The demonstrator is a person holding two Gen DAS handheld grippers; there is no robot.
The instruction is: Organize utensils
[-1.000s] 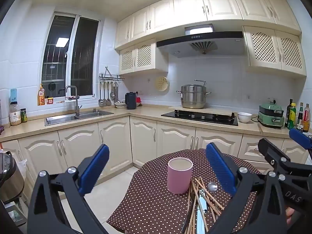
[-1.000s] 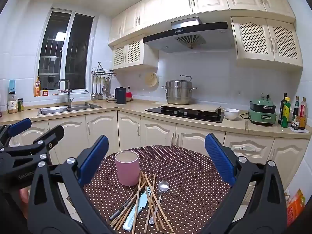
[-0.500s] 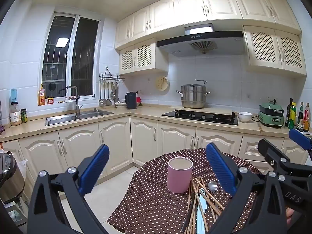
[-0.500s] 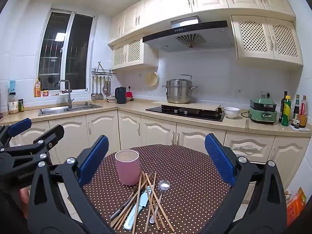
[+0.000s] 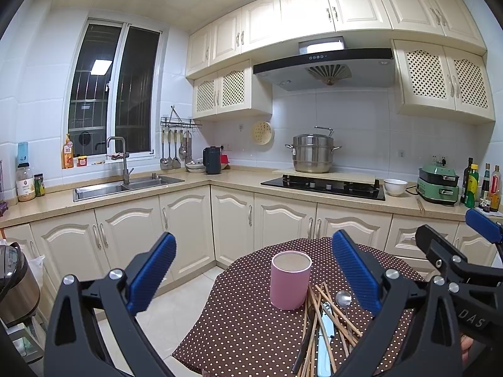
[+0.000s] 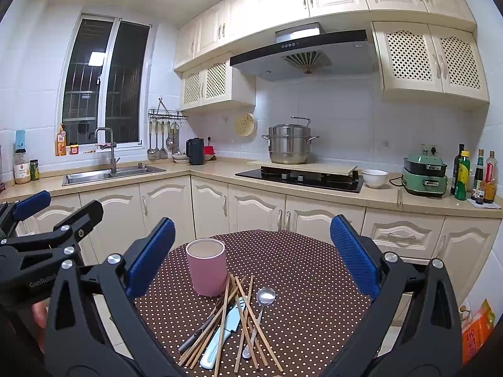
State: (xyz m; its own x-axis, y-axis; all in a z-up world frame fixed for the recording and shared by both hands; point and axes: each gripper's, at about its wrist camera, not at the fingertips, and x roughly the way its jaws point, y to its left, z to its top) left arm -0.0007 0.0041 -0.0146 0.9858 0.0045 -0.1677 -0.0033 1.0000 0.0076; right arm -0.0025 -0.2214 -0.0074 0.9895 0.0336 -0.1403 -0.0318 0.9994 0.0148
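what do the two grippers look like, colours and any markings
Both the left gripper and the right gripper are matte black plastic frames with triangular cut-outs and silver bolts. Their fingers carry ribbed blue pads. White lettering shows on the bodies, "DAS" on the right one and "GenRobot" on the left.

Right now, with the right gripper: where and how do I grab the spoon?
Take the spoon by its handle just below the bowl, coming down from above with the right gripper closing across the handle. The bowl lies clear on the tablecloth; the lower handle runs among the chopsticks.
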